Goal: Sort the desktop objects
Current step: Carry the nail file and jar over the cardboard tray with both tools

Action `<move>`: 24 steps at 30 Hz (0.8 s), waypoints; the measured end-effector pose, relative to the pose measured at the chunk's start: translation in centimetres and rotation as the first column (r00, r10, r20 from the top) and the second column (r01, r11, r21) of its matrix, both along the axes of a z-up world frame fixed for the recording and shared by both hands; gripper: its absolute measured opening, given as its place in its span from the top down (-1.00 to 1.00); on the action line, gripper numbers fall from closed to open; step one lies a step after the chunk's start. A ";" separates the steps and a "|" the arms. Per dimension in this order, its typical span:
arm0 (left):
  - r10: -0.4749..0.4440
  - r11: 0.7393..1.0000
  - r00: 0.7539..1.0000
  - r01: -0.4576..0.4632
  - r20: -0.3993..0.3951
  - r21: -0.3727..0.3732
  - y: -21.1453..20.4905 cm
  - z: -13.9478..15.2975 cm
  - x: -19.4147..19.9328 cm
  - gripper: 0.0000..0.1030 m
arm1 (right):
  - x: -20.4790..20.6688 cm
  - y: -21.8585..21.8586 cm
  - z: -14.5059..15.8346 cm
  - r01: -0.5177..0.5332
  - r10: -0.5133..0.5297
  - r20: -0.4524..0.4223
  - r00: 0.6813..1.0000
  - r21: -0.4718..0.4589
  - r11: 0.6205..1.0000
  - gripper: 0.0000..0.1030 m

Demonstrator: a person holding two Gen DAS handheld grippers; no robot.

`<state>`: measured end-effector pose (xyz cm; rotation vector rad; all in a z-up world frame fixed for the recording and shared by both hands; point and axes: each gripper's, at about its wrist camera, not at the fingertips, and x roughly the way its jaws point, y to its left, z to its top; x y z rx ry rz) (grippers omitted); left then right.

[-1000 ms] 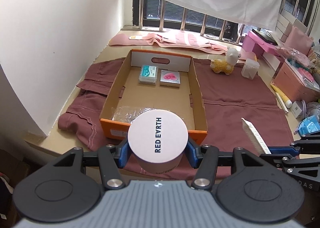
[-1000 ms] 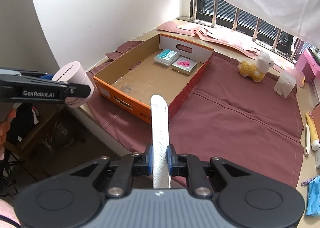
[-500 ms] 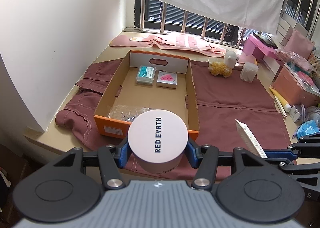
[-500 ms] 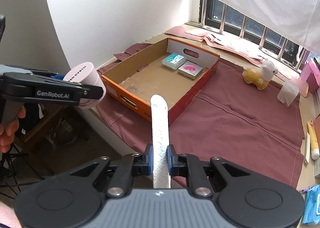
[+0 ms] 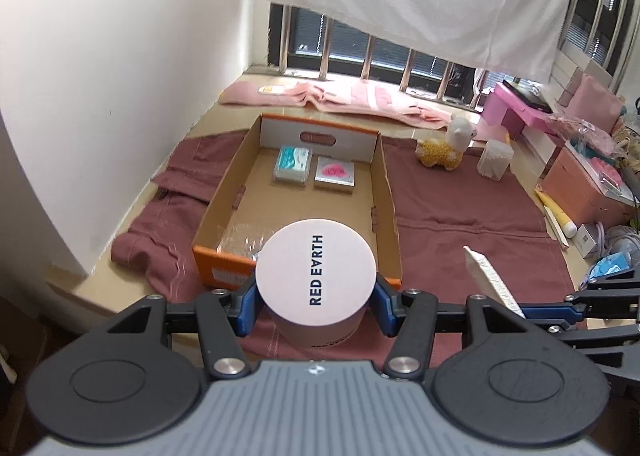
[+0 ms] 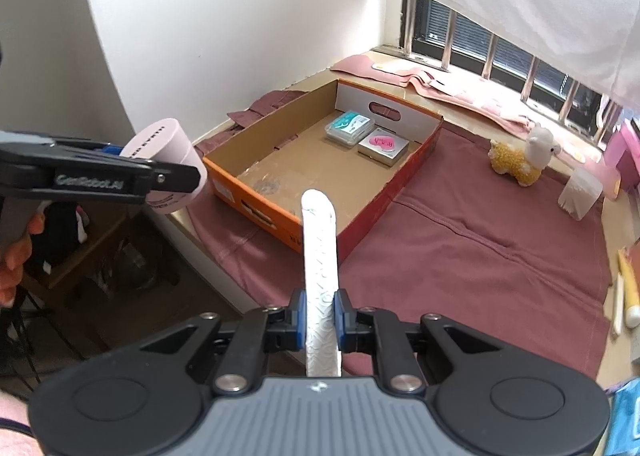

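Observation:
My left gripper (image 5: 316, 314) is shut on a round pale pink "RED EARTH" box (image 5: 316, 272), held in the air off the table's near edge, short of the orange cardboard tray (image 5: 384, 191). The pink box also shows in the right wrist view (image 6: 168, 171). My right gripper (image 6: 320, 322) is shut on a flat white embossed case (image 6: 320, 268) that stands on edge, also above the near edge; the case also shows in the left wrist view (image 5: 490, 276). In the tray (image 6: 400, 171) lie a teal packet (image 5: 293, 163), a silver box with a pink heart (image 5: 334, 175) and clear plastic (image 5: 244, 240).
A maroon cloth (image 5: 460, 207) covers the table under the tray. A plush alpaca (image 5: 444, 143) and a white tissue pack (image 5: 496, 159) sit behind on the right. Pink boxes (image 5: 580, 179), a yellow tube (image 5: 556, 211) and blue packets (image 5: 608, 268) crowd the right side. A wall (image 5: 100, 75) stands left.
Both grippers have drawn back and up from the table with their loads; the tray and cloth look smaller and farther. Both grips are unchanged.

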<state>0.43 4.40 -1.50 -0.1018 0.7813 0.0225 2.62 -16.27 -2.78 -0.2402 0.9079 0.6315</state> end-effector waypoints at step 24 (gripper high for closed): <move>-0.077 0.996 0.997 0.076 0.010 0.053 5.4 1.0 8.1 -0.08 | 8.2 8.5 1.1 -0.038 0.039 0.039 0.998 -0.029 0.999 0.75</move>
